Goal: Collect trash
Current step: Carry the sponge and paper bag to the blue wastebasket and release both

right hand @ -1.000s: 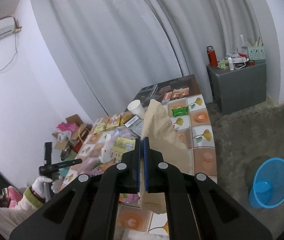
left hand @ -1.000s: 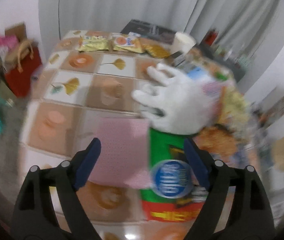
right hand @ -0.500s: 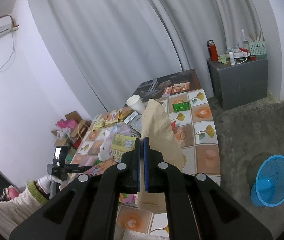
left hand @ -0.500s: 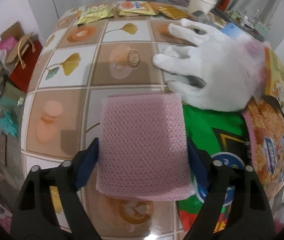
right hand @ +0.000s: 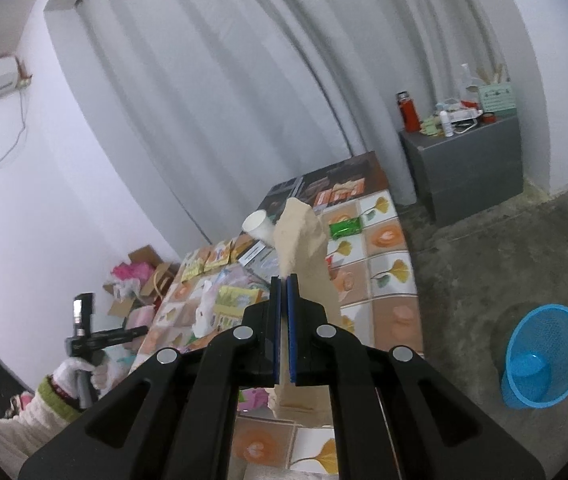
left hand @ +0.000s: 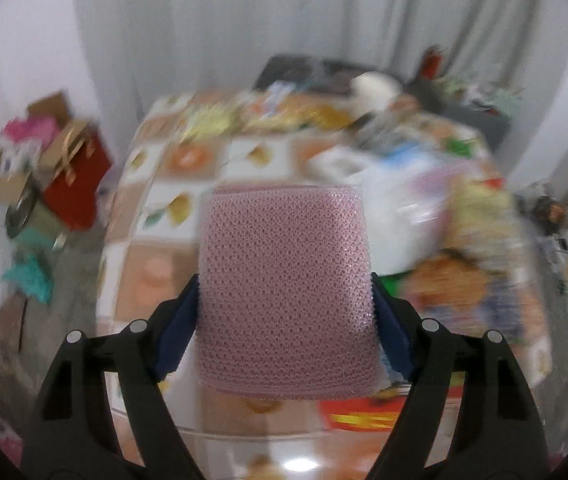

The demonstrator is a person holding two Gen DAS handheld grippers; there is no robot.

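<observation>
Now, left wrist view: everything behind the gripper is looking blurry.
Left gripper [left hand: 286,322]: its jaws are closing in on a pink foam sheet [left hand: 284,292], with both blue pads [left hand: 178,336] touching its side edges.
Pink foam sheet: it is sitting between the fingers, up above the tiled table [left hand: 156,260].
Table: wrappers and packets are lying all over it.
Right wrist view: this one is looking sharp.
Right gripper [right hand: 283,328]: it is pinching tight on a tan crumpled paper [right hand: 304,256], which is sticking up past the fingertips.
Blue basket [right hand: 544,356]: it is standing on the floor, well apart from the table.
Gloved hand [right hand: 74,372]: it is gripping the other tool's handle at the lower left.
</observation>
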